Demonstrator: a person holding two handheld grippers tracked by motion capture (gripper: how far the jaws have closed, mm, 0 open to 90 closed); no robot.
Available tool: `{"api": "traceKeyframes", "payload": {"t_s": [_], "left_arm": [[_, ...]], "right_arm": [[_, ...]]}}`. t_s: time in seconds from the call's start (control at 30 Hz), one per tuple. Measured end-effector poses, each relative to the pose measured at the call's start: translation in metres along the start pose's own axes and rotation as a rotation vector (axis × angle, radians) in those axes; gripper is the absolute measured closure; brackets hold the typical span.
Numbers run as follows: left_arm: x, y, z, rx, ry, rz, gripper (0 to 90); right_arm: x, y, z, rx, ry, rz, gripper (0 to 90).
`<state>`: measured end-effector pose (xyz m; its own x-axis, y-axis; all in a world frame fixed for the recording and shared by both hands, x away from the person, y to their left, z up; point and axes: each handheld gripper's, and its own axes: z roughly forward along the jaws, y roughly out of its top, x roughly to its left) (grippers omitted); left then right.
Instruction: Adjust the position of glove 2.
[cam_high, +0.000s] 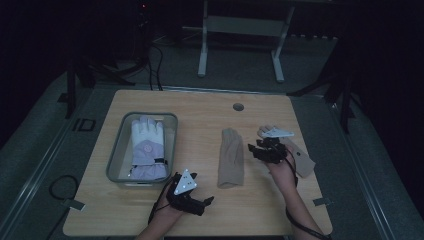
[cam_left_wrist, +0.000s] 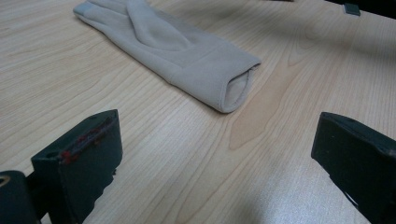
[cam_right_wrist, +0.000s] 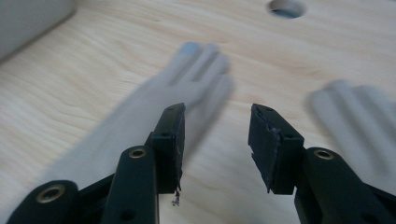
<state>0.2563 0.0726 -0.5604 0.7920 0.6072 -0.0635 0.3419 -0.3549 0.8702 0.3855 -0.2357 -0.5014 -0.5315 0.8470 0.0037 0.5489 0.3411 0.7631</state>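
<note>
Nearest the person, the left gripper (cam_high: 192, 192) hovers low over the bare wooden counter (cam_high: 250, 210), its fingers (cam_left_wrist: 81, 161) spread wide with nothing between them, pointed toward the open cuff of the beige glove (cam_left_wrist: 177, 51). That glove lies flat at the middle of the counter, cuff toward the person and fingertips away; it looks like a thin knit or fleece, light, limp and a little grippy, so I judge it will sag and fold when lifted rather than hold its shape. The doubled cuff hem is the thickest, firmest part and seems the best place to pinch. Farther out, the right gripper (cam_high: 267, 150) hangs between this glove and a second beige glove (cam_high: 304, 162) that lies partly beneath it on the right, fingers (cam_right_wrist: 170, 135) parted and empty; the view along them is blurred. To the left, a grey tray (cam_high: 116, 150) with smooth, rounded walls holds a bulkier, padded white and lilac glove (cam_high: 147, 150). Beyond, a round hole (cam_high: 238, 107) pierces the counter
</note>
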Motion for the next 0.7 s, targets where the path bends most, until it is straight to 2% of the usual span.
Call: {"api": "traceKeyframes", "payload": {"t_s": [0.03, 0.07, 0.1, 0.13, 0.17, 0.27, 0.3, 0.33, 0.4, 0.43, 0.53, 0.7], "left_arm": [[0.0, 0.0, 0.0, 0.0, 0.0, 0.0, 2.0], [0.0, 0.0, 0.0, -0.004, -0.002, 0.0, 2.0], [0.0, 0.0, 0.0, -0.004, -0.002, 0.0, 2.0], [0.0, 0.0, 0.0, -0.002, -0.001, 0.0, 2.0], [0.0, 0.0, 0.0, -0.002, -0.003, -0.003, 2.0], [0.0, -0.001, 0.0, 0.0, -0.003, -0.001, 2.0], [0.0, -0.001, 0.0, 0.0, -0.003, -0.001, 2.0], [0.0, -0.001, 0.0, 0.001, -0.004, -0.002, 2.0], [0.0, 0.0, 0.001, 0.0, -0.001, -0.004, 2.0], [0.0, 0.0, 0.001, 0.0, -0.001, -0.004, 2.0], [0.001, 0.0, 0.0, -0.004, -0.001, -0.01, 2.0], [0.001, 0.0, 0.0, -0.005, -0.003, -0.009, 2.0]], "right_arm": [[0.0, 0.0, 0.0, 0.0, 0.0, 0.0, 56.1], [-0.013, -0.002, -0.005, -0.007, -0.011, -0.007, 56.5], [-0.013, -0.002, -0.005, -0.007, -0.011, -0.007, 56.5], [-0.026, -0.005, -0.009, -0.016, -0.035, -0.016, 57.1], [-0.031, -0.006, -0.011, -0.015, -0.039, -0.018, 57.0], [-0.053, -0.013, -0.017, -0.016, -0.068, 0.0, 57.0], [-0.053, -0.013, -0.017, -0.016, -0.068, 0.0, 57.0], [-0.065, -0.018, -0.02, -0.012, -0.094, 0.008, 56.7], [-0.077, -0.023, -0.022, 0.0, -0.108, 0.026, 51.7], [-0.077, -0.023, -0.022, 0.0, -0.108, 0.026, 51.7], [-0.092, -0.032, -0.022, 0.04, -0.125, 0.034, 50.4], [-0.101, -0.037, -0.02, 0.047, -0.127, 0.022, 49.3]]}}
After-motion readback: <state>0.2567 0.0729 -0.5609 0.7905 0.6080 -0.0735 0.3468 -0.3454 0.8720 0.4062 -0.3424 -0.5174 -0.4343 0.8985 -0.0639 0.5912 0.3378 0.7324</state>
